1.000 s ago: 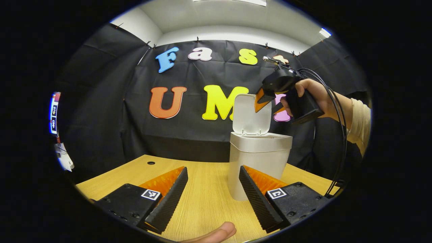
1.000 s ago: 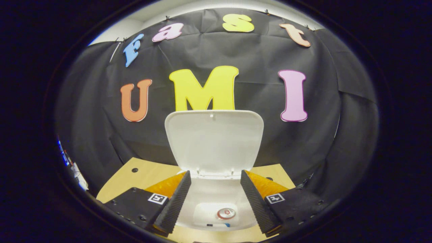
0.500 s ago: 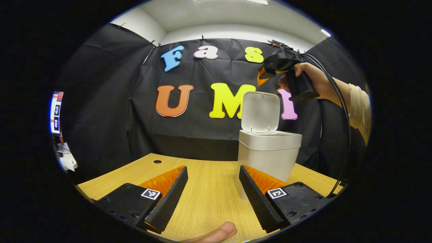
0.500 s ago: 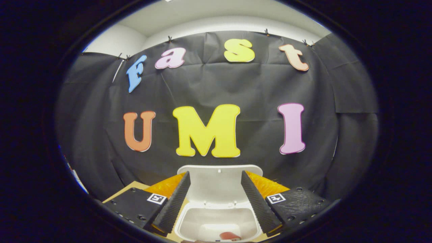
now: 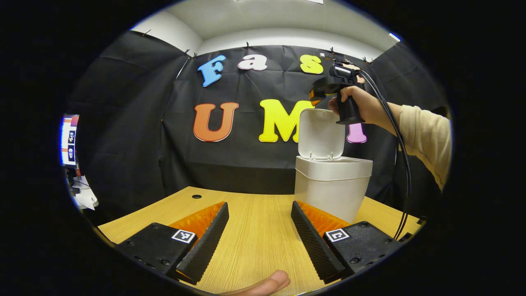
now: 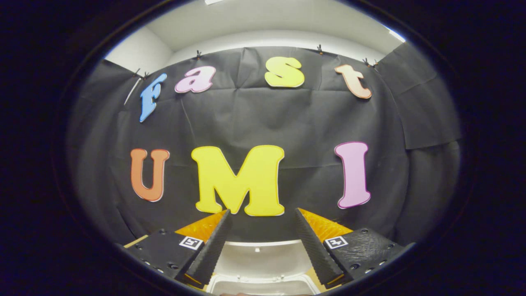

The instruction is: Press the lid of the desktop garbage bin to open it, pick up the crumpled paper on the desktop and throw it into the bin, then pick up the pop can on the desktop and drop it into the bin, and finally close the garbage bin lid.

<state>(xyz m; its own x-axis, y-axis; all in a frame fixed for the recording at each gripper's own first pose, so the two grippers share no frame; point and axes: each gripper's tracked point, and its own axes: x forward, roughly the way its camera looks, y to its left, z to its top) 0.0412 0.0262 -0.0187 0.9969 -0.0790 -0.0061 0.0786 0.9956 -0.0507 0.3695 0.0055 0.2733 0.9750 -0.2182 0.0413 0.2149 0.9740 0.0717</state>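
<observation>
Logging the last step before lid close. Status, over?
Both grippers open, empty. Right gripper held above the raised lid; left gripper low over the desk. Bin open, lid upright. Nothing in the way.

Light wood-grain bench [image 5: 250,230], edge against black cloth wall. White bin [image 5: 331,191] stands upright on bench's right part, lid [image 5: 321,133] raised upright at back. 1 small round hole [image 5: 197,196] in bench top, far left corner. Fingertip [image 5: 263,284] at bench's near edge.
</observation>
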